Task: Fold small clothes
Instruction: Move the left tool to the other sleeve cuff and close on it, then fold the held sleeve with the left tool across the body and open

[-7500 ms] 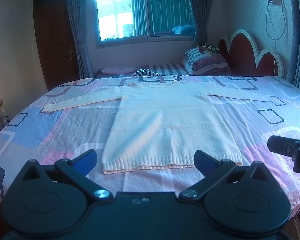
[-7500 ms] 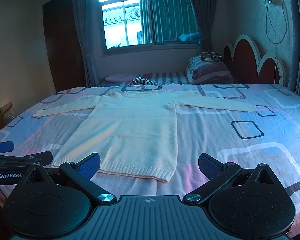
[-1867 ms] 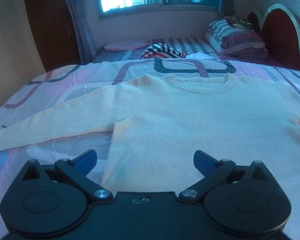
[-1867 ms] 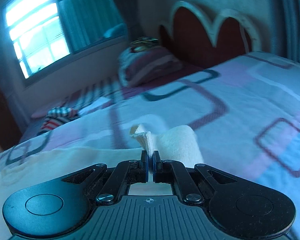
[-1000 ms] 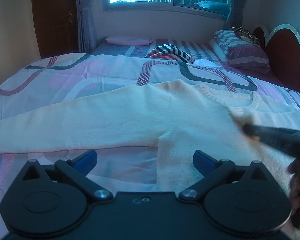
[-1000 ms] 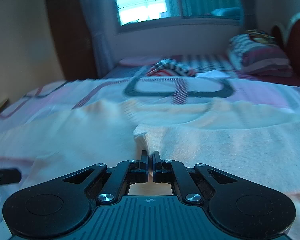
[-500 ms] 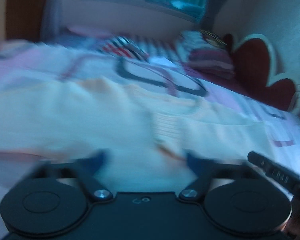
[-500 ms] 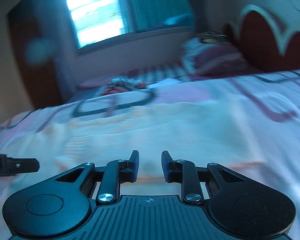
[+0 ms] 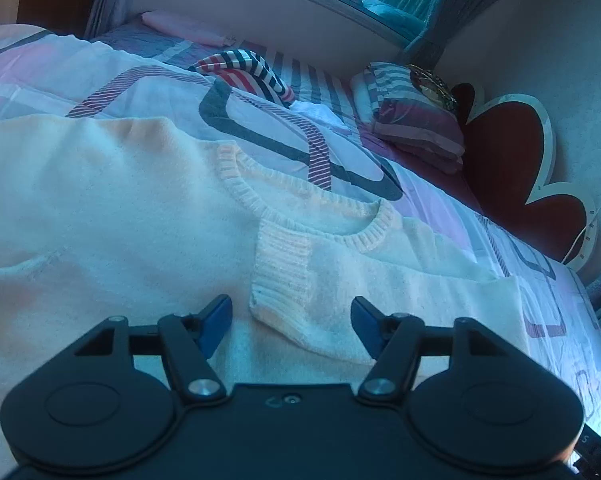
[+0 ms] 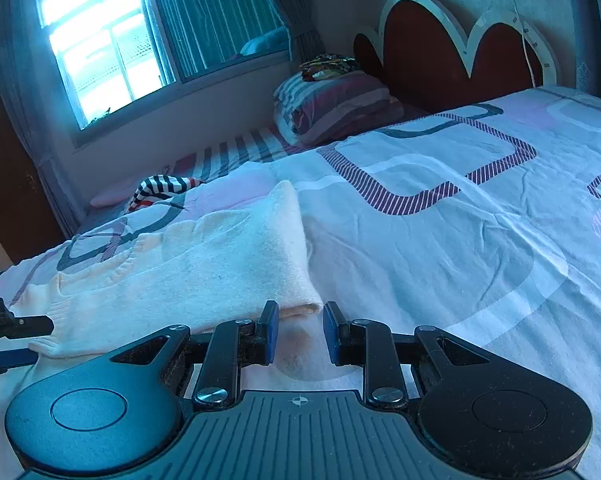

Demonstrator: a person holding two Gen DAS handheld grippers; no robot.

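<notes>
Left gripper [image 9: 291,322] jaws spread wide, empty, low over folded-in sleeve's ribbed cuff [image 9: 281,267]. Right gripper [image 10: 296,330] jaws parted narrowly, gripping nothing, at fold edge of sleeve. Cream knitted sweater [image 9: 100,208] lay flat on bed with pink-and-white patterned sheet [image 10: 440,232], one sleeve folded across chest below ribbed collar. Beyond: striped red-white-navy garment [image 9: 244,68], striped pillow [image 10: 332,100], dark red scalloped headboard [image 10: 428,48], bright window [image 10: 100,40].
</notes>
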